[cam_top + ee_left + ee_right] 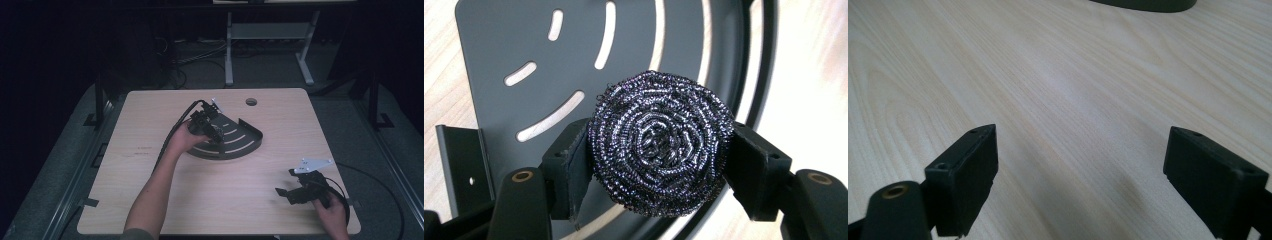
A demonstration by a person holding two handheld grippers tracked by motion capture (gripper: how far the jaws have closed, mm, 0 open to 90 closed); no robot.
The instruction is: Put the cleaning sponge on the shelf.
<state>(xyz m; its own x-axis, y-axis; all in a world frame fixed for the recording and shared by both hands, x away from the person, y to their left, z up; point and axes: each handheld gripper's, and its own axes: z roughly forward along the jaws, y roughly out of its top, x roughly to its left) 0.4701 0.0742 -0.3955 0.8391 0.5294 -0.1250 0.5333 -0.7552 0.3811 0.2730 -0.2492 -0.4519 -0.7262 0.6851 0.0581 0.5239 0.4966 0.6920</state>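
Item: steel scouring pad [659, 145], a round coil of dark metal wire, was clamped between the two black jaws of the left gripper [659, 160], one pad pressing on each flank and the coil's face turned toward the gripper's camera. It hung directly above the dark grey quarter-round slotted tray [499, 45]; whether its underside touched the tray could not be told. In the high view the left gripper [212, 131] was over the near-left part of that tray [250, 142], which lay near the middle of the light wooden bench [150, 200]. Item: right gripper [1080, 175], jaws well apart with nothing between them, low over bare bench [1048, 75]; in the high view it [284, 192] sat near the bench's near-right corner, well apart from the tray.
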